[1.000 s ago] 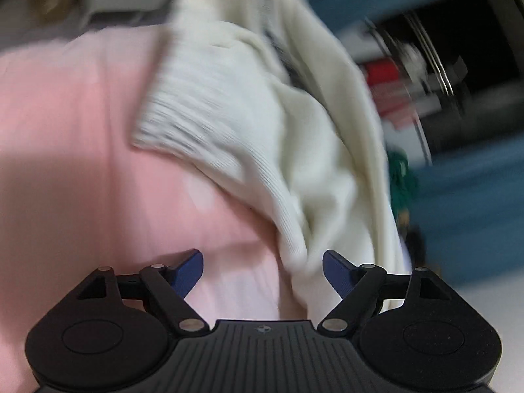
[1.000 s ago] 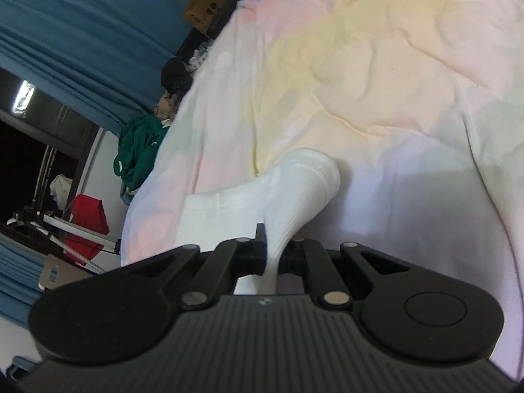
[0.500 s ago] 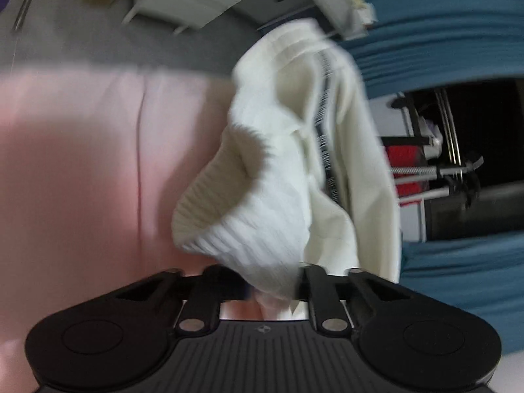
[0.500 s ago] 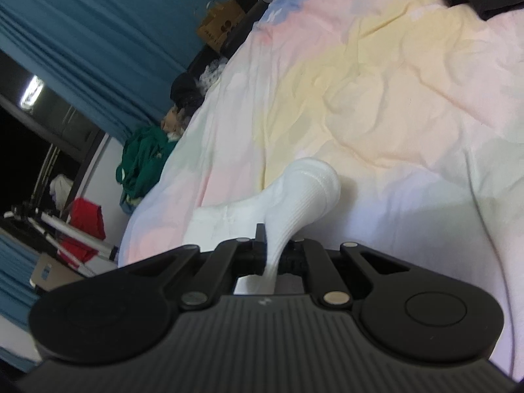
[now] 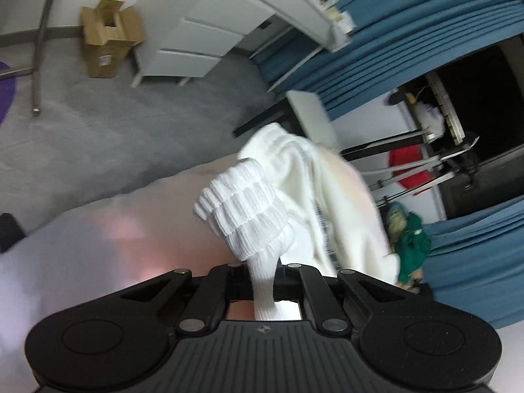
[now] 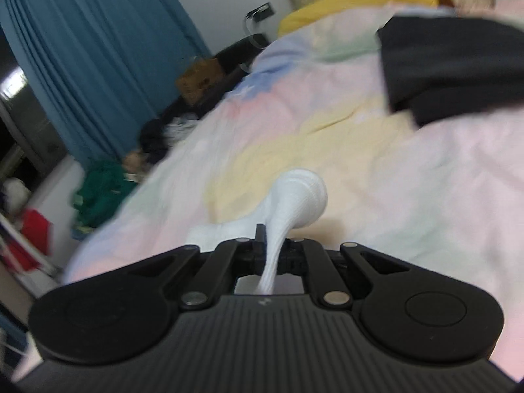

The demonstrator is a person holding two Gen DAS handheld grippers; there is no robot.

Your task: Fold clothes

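Blue curtains filled the upper left of the right wrist view and ran across the upper right of the left wrist view, framing a bedroom with grey floor. Most of the right wrist frame was taken up by a bed under a pastel bedspread of pink, yellow and pale blue patches. A dark folded garment lay on it at the upper right, below a yellow pillow. In the left wrist view a white drawer unit stood at the upper middle, with an open cardboard box beside it at the upper left. A green bundle of clothes sat at the right edge.

The white knitted garment hung in the centre of the left wrist frame, its ribbed cuff bunched above the left gripper, whose jaws were clamped together on a narrow strip of the fabric. In the right wrist view another rounded ribbed end of the same white garment rose at lower centre, pinched by the right gripper, also closed tight on it.
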